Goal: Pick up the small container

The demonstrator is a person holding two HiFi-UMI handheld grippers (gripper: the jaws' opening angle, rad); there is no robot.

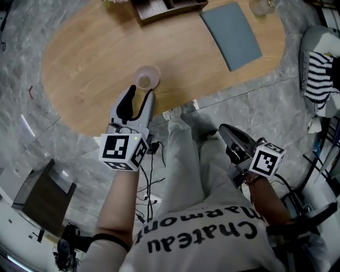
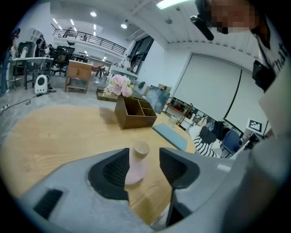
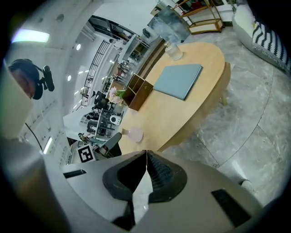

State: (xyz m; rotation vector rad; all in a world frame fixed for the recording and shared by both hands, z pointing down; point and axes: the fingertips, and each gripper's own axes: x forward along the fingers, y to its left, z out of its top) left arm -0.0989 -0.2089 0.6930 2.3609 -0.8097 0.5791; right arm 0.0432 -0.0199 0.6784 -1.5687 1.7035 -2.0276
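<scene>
The small container (image 1: 146,78) is a pale pink flask with a tan cap, standing upright near the front edge of the oval wooden table (image 1: 90,50). My left gripper (image 1: 141,95) is open and points at it from just in front of the table edge. In the left gripper view the container (image 2: 135,166) shows in the gap just ahead of the fingertips, and neither pad touches it. My right gripper (image 1: 225,130) is shut and empty, held low over the person's lap, off the table. The right gripper view shows the container (image 3: 133,133) far to the left.
A brown wooden organizer box (image 1: 164,8) and a blue-grey mat (image 1: 231,34) lie at the table's far side, with a glass jar (image 1: 261,6) beyond the mat. A striped cloth (image 1: 320,74) lies on a seat at the right. A dark box (image 1: 42,196) stands on the floor at the left.
</scene>
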